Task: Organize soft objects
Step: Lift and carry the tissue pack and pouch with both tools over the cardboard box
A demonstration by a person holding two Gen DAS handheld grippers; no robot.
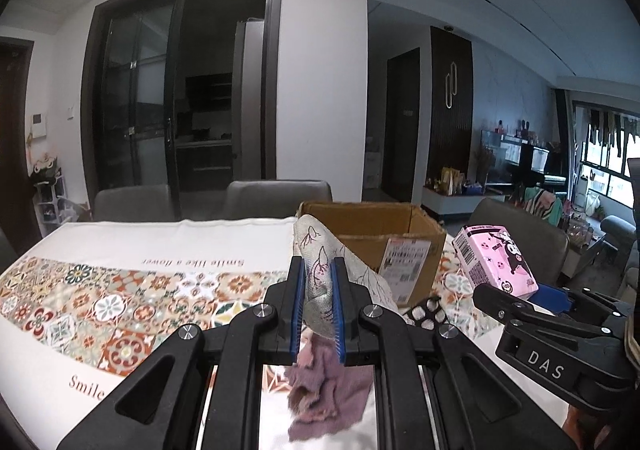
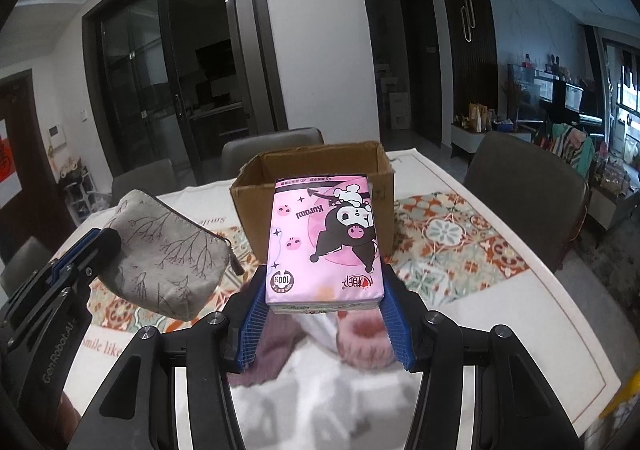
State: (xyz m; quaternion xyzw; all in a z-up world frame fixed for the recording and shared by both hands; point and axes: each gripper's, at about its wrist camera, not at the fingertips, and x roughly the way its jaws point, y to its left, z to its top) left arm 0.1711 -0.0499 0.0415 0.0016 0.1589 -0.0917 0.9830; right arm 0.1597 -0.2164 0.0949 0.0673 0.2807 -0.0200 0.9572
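Left gripper [image 1: 319,300] clamps the pouch [image 2: 164,254], right gripper [image 2: 322,316] clamps the tissue pack [image 2: 324,240]; the box [image 2: 312,186] lies directly ahead, nearer the right.

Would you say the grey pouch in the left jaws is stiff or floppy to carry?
Probably floppy: the grey pouch sags beyond the left gripper, which pinches one end. It likely weighs little, looking flat. Its zipper pull dangles and may swing.

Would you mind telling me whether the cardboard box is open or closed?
Open: the cardboard box has its top flaps up, and its inner walls are visible behind the pink tissue pack.
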